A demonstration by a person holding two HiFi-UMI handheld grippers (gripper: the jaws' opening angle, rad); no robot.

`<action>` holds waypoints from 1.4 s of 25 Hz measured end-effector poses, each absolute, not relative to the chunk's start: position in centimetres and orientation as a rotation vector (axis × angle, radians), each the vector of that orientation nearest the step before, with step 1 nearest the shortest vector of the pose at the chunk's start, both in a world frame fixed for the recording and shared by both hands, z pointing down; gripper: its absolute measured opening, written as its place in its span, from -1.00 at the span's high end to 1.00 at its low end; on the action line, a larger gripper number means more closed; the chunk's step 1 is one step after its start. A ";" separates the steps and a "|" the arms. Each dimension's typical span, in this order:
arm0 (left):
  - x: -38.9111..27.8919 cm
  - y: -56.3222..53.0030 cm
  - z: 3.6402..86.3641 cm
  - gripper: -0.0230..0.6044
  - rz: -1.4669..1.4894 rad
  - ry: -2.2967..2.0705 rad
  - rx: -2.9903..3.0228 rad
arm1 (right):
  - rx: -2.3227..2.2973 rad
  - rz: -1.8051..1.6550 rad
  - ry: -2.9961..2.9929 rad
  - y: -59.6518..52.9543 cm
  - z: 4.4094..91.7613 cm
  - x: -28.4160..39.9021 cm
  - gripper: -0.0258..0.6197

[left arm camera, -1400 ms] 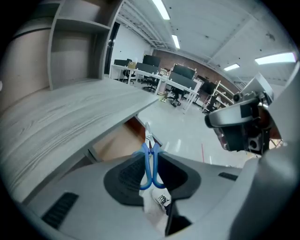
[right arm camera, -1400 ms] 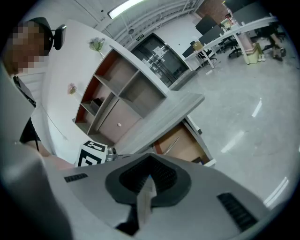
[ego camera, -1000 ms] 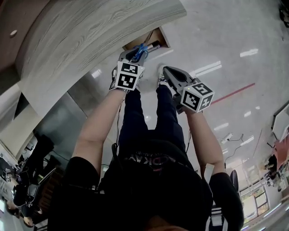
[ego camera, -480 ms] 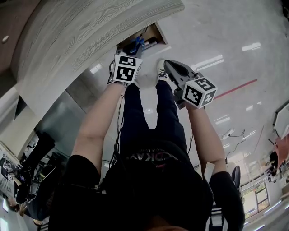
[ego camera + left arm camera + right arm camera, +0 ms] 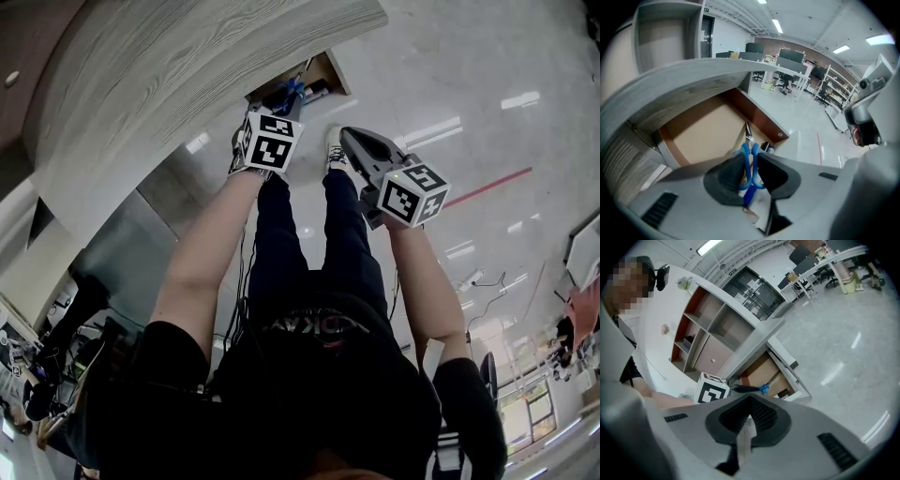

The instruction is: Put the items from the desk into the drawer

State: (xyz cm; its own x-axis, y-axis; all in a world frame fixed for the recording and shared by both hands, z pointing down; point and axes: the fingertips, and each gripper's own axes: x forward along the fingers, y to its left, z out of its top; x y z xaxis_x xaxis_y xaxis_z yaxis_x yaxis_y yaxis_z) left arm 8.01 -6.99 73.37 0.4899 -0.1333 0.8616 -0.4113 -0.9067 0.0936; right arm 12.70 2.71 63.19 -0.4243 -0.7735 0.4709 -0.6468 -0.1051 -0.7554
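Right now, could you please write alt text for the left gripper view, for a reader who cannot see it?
The left gripper clamps blue-handled scissors by the handles, blades pointing into an open, brown-bottomed drawer under a grey wood-grain desk top. Pale office floor and workstations lie beyond.

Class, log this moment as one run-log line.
left gripper: shut on scissors | above: open drawer | right gripper: shut, empty
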 end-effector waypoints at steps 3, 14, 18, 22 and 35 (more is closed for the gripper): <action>8.0 -7.2 73.3 0.61 1.381 -0.447 2.454 | -1.612 -1.564 2.020 2.2 63.1 12.6 0.89; 7.4 -7.9 72.7 0.61 1.313 -0.466 2.440 | -1.610 -1.560 2.031 2.0 62.9 12.5 0.89; 6.7 -7.6 71.1 0.82 1.264 -0.454 2.456 | -1.607 -1.539 2.050 1.9 62.3 12.4 0.89; 6.6 -7.1 68.1 0.89 1.185 -0.410 2.482 | -1.612 -1.498 2.086 1.3 61.0 12.4 0.89; 4.4 -5.7 55.3 0.89 0.897 -0.331 2.531 | -1.593 -1.295 2.271 -1.5 53.7 10.5 0.89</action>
State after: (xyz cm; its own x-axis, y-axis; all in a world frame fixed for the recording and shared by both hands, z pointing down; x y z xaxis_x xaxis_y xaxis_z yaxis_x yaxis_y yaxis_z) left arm 4.36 -5.71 55.27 0.7622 -0.0782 0.6427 -0.3581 -0.8779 0.3178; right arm 10.55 -1.46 53.70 -0.4562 -0.8049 0.3795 -0.7366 0.1022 -0.6686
